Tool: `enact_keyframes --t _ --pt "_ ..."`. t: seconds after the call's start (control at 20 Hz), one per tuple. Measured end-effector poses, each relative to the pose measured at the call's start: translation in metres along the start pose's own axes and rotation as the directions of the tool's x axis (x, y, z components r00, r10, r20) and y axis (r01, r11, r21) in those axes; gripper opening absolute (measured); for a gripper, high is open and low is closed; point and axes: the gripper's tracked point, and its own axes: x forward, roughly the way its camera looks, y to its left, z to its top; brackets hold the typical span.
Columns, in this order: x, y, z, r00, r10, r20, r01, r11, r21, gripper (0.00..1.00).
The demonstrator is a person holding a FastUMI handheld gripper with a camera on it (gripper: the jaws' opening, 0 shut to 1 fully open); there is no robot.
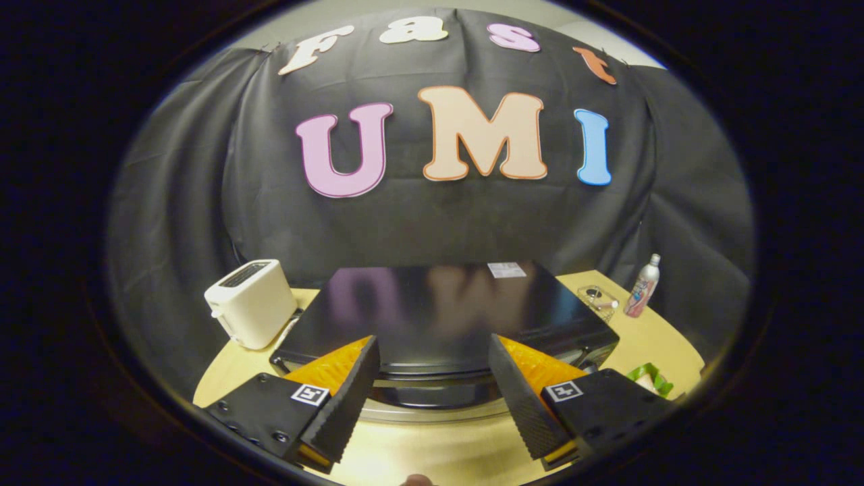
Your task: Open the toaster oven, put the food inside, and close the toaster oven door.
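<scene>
On the one table stood one black toaster oven mid-frame, one white toaster at left, one clear container and one spray can at right, one green-wrapped item lower right, and the gripper's two parted fingers below.

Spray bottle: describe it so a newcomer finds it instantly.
Start at the black toaster oven in the middle of the table, just beyond the open gripper. To its right sits a small clear container; the spray bottle stands just past that. It is the only tall, slim, silver-and-pink upright thing there.
</scene>
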Motion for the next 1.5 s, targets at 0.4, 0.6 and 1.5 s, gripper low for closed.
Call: enact_keyframes --t 0.4,0.6,1.5 --pt "-0.009 -0.008 -0.002 0.998 -0.030 0.057 0.029 0.999 0.014 1.00" --pt "-0.024 -0.011 -0.010 0.998 -0.022 0.052 0.023 1.000 -0.018 1.00" --pt "-0.101 -0.021 -0.089 0.990 -0.084 -0.113 0.075 0.993 -0.086 1.00"
